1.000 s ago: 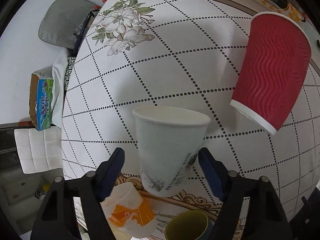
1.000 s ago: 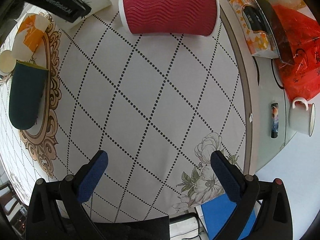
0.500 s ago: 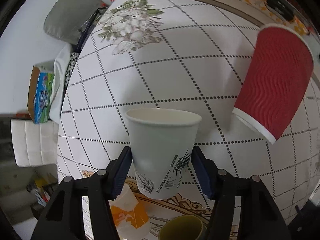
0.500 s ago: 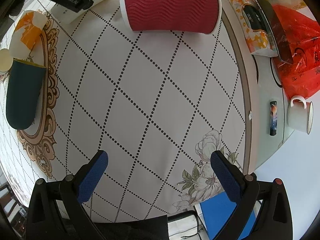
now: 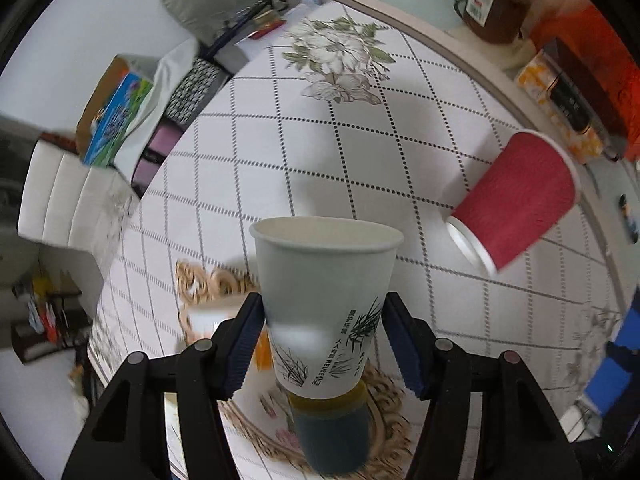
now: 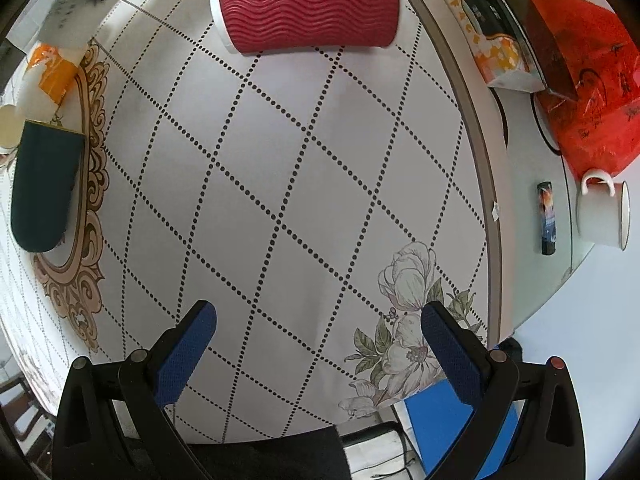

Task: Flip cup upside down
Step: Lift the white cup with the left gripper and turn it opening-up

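My left gripper point(image 5: 322, 344) is shut on a white paper cup point(image 5: 326, 296) with grass print. The cup is mouth up and held above the table. It shows blurred at the top left of the right wrist view point(image 6: 70, 12). My right gripper point(image 6: 318, 344) is open and empty, above the tablecloth's near edge by the flower print. A red ribbed cup point(image 5: 516, 204) stands upside down on the table to the right of the held cup; it also shows in the right wrist view point(image 6: 308, 6).
A dark green cup point(image 6: 44, 184) and an orange-and-white cup point(image 6: 44, 76) stand on the tablecloth point(image 6: 280, 160) at the left. A white mug point(image 6: 604, 212), a lighter point(image 6: 546, 218), a red bag point(image 6: 588, 72) and a tissue box point(image 6: 492, 40) sit at the table's right. A chair point(image 5: 76, 208) stands beyond.
My left gripper has closed on the white cup and lifted it up off the table. The right gripper has stayed open and nearly still.
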A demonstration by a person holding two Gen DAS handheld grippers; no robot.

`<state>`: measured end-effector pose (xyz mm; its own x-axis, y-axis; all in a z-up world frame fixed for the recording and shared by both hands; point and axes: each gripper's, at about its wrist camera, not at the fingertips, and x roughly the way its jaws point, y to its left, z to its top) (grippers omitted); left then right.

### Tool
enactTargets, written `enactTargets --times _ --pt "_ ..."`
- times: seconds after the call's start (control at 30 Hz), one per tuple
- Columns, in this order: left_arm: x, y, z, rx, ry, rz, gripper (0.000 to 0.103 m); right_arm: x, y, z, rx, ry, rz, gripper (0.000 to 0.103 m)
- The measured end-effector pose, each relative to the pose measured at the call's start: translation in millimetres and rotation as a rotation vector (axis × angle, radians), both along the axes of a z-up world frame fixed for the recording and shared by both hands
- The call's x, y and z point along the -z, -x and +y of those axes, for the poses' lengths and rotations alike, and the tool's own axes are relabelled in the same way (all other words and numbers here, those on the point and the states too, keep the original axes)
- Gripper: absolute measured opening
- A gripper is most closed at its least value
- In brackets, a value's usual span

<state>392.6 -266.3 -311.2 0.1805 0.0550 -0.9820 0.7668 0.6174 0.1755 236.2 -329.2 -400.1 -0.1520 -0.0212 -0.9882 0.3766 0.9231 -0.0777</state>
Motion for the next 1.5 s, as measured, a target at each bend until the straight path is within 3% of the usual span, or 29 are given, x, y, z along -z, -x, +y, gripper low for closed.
enactTargets --times 0.2,0.33,0.8,1.07,1.23,1.5 --pt "-29 44 20 -0.129 0.039 0.057 0.058 -8 21 -7 -0.034 -0.048 -0.033 0.103" --pt "-30 71 36 -0.233 0.055 0.117 0.058 -14 36 -12 -0.081 -0.063 -0.054 0.103" --pt "29 177 87 -0.649 0.127 0.406 0.058 -14 98 -24 -0.258 -0.106 -0.067 0.103" --pt "56 195 90 -0.793 0.162 0.454 0.058 3 116 -20 -0.348 -0.106 -0.027 0.103" --pt "70 193 81 -0.833 0.178 0.474 0.058 9 125 -18 -0.355 -0.102 -0.01 0.103" --pt "88 193 61 -0.804 0.17 0.494 0.059 19 127 -36 -0.323 -0.076 0.004 0.103"
